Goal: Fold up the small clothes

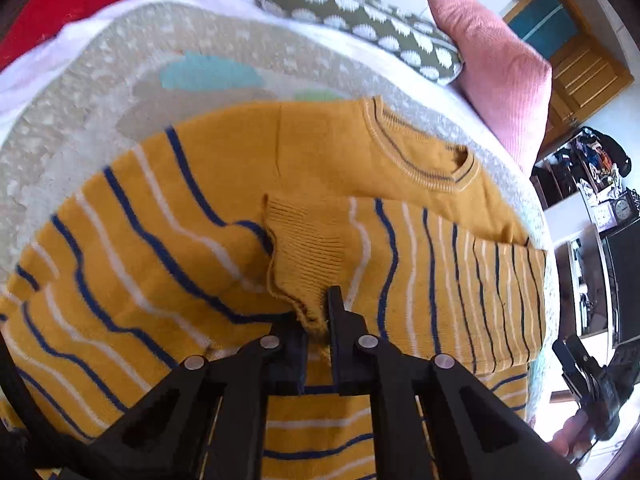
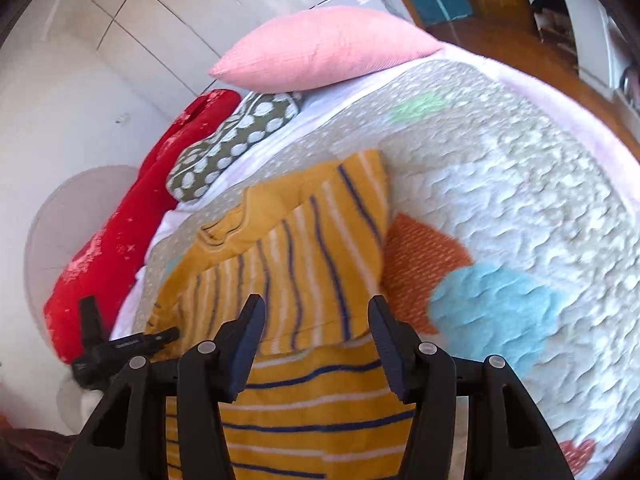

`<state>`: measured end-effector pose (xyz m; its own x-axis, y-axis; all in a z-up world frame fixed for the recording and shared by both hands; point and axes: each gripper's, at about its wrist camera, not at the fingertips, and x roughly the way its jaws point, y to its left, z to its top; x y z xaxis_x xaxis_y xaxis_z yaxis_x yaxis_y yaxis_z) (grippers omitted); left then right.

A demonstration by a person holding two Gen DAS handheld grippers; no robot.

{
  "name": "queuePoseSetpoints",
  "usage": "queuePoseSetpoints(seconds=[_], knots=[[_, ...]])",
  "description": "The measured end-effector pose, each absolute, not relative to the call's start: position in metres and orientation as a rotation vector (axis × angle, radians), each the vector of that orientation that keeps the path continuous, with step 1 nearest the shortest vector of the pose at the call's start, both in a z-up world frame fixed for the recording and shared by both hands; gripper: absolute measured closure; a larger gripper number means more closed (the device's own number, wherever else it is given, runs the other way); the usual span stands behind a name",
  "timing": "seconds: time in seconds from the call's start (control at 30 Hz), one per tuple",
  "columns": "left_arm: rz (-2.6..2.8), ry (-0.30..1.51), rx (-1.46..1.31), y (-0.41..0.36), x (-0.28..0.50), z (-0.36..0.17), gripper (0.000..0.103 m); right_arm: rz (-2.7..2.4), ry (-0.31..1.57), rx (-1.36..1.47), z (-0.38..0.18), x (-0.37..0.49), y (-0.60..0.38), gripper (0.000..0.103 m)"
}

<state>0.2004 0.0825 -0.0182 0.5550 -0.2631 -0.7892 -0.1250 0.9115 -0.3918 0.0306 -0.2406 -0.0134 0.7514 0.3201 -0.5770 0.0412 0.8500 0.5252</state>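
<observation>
**One sleeve cuff pinched, other claw spread**

Two black grippers are working over a mustard-yellow knitted sweater with navy and white stripes (image 1: 168, 208). Nearest, the left gripper (image 1: 318, 320) is pinching the ribbed cuff (image 1: 308, 252) of the sleeve lying across the sweater's chest. The right gripper (image 2: 316, 320) is hovering spread wide above the sweater's folded edge. The sweater is lying on a quilted pastel bedspread (image 2: 500, 184); beyond, a pink cushion (image 2: 320, 48) is resting.

The left gripper (image 1: 318, 320) pinches the ribbed cuff (image 1: 308, 256) of a sleeve laid across the striped yellow sweater (image 1: 160, 240), spread on the quilted bed (image 1: 80, 100) near a pink pillow (image 1: 496, 80).
</observation>
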Motion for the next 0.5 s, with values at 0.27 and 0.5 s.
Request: queuePoseSetpoints(seconds=[0.27,0.5], knots=[[0.036,0.967,-0.412,0.104,0.193,-0.026,0.096,0.105,0.744,0.53,-0.034,0.095,-0.256,0.045],[0.052,0.967,-0.394,0.1,0.192,-0.036,0.096,0.249,0.829,0.692,-0.059,0.137,-0.254,0.048]])
